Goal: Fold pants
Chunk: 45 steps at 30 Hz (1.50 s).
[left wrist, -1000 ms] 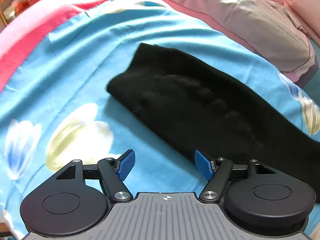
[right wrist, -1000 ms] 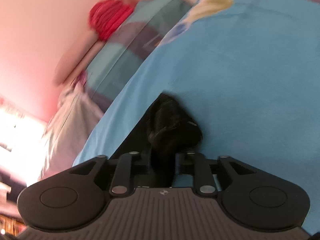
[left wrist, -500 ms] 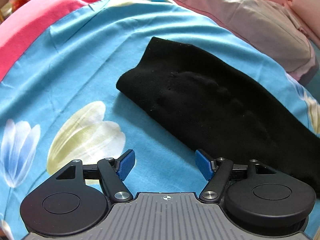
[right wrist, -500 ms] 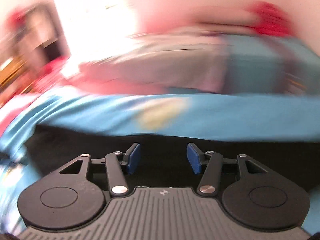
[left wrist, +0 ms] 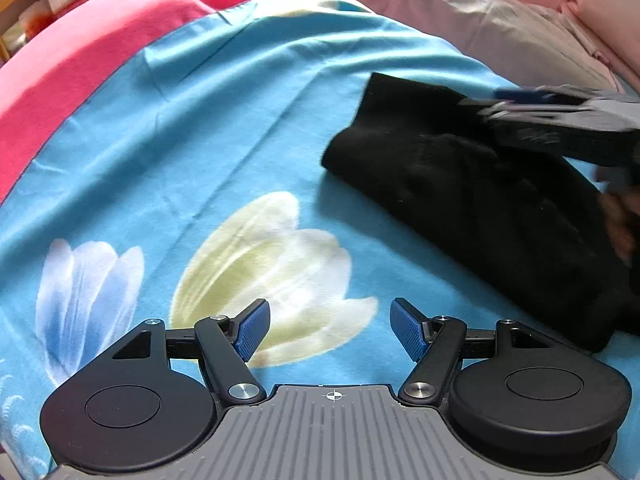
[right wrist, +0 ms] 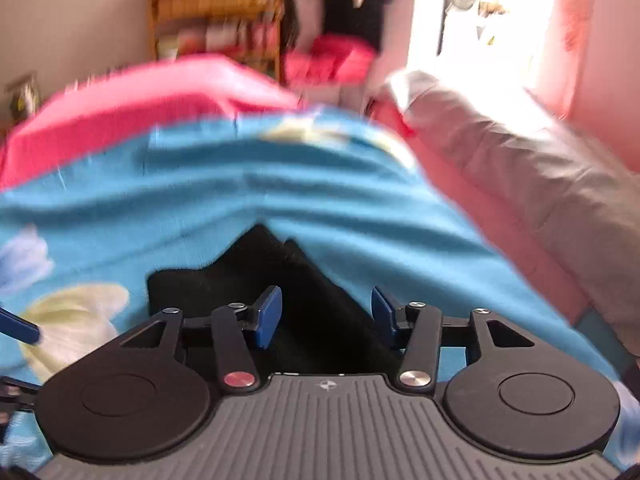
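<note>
Black pants [left wrist: 472, 192] lie folded into a long strip on a blue flowered bedsheet [left wrist: 224, 128], at the right of the left wrist view. My left gripper [left wrist: 330, 334] is open and empty, over a yellow-white flower print, left of the pants. My right gripper [right wrist: 326, 316] is open and empty, just above the pants [right wrist: 280, 300]. It also shows blurred in the left wrist view [left wrist: 560, 116], over the pants' far end.
A red blanket [left wrist: 68, 64] borders the sheet at the left. A grey-pink pillow [left wrist: 472, 12] lies along the far right side. A wooden shelf [right wrist: 216, 20] and hanging clothes stand beyond the bed.
My right gripper let go of the pants' end, opened, and swung round above the strip. My left gripper moved left, away from the pants, and stayed open.
</note>
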Motion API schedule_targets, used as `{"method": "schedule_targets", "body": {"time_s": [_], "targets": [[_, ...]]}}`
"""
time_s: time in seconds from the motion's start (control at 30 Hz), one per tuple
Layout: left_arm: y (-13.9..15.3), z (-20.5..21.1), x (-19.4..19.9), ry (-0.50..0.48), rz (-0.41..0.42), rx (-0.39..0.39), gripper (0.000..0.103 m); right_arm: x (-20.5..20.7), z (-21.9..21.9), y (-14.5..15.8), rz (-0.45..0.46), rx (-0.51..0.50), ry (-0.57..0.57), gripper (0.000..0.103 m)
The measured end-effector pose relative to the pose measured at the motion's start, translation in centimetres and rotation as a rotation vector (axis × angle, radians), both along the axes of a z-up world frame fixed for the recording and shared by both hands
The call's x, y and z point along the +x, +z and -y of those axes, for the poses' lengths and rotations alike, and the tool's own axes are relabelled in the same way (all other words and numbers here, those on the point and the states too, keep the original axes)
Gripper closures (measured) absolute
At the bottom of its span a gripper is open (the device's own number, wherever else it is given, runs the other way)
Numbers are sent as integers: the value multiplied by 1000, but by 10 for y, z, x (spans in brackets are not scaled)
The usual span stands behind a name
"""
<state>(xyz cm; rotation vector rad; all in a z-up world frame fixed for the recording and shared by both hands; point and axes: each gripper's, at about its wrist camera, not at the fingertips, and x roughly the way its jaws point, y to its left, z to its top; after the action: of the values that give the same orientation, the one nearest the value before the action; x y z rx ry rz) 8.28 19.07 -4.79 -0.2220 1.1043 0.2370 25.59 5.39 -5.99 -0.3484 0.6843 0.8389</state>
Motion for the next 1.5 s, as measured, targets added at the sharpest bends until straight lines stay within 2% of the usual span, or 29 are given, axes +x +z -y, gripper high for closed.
{"method": "schedule_targets", "body": {"time_s": [0.03,0.07,0.1,0.17,0.2,0.23,0.3,0.4,0.43,0.5,0.57,0.63,0.7,0.73,0.77,0.83,0.87,0.93,1.0,1.07,1.13,1.27,1.33,1.4,1.43,1.5], "targets": [[0,-3,0,6,2,-9,0,4,-8,-9,-46,-26,12,94],[0,-6,1,7,6,-16,0,7,-10,-10,-68,-40,14,98],[1,-8,2,6,13,-20,0,11,-6,-6,-51,-4,-11,98],[3,-10,5,-3,30,-19,0,25,13,-4,-109,98,-126,97],[3,-10,9,-12,36,-16,0,30,17,-6,-137,106,-159,94],[4,-10,15,-20,37,-13,0,32,17,-10,-146,89,-157,84],[8,-9,28,-35,48,-10,0,28,18,-11,-176,67,-135,75],[19,-4,49,-69,96,2,0,10,49,10,-164,186,-202,56],[21,-2,57,-79,108,4,0,3,65,16,-162,231,-240,54],[19,3,77,-103,123,-2,0,-13,96,19,-190,304,-312,53],[10,10,102,-133,107,-14,0,-26,115,9,-264,315,-334,54],[-6,19,126,-160,64,7,0,-36,124,-10,-282,206,-312,65],[-17,26,138,-186,32,67,0,-38,142,-20,-200,90,-429,81],[-18,28,140,-186,25,89,0,-37,153,-19,-190,103,-499,80],[-17,28,141,-184,18,89,0,-39,170,-13,-201,161,-547,78],[-10,26,139,-185,28,75,0,-52,200,0,-245,282,-544,60],[-5,24,138,-182,45,63,0,-63,213,4,-268,315,-518,56],[3,24,138,-182,79,18,0,-86,230,4,-309,331,-483,57],[4,27,143,-197,104,-16,0,-112,246,-1,-389,360,-450,58],[-6,34,152,-220,88,-42,0,-130,250,-12,-463,387,-428,58],[-23,39,160,-224,57,-29,0,-138,248,-20,-479,377,-408,59],[-31,56,160,-256,64,34,0,-128,232,-36,-487,393,-398,58],[-31,57,161,-254,55,35,0,-117,224,-40,-484,402,-407,60],[-30,54,163,-251,49,17,0,-108,228,-39,-442,489,-437,59],[-30,52,164,-249,50,9,0,-104,234,-42,-458,556,-474,59],[-30,52,163,-248,53,11,0,-96,235,-58,-599,616,-466,60]]}}
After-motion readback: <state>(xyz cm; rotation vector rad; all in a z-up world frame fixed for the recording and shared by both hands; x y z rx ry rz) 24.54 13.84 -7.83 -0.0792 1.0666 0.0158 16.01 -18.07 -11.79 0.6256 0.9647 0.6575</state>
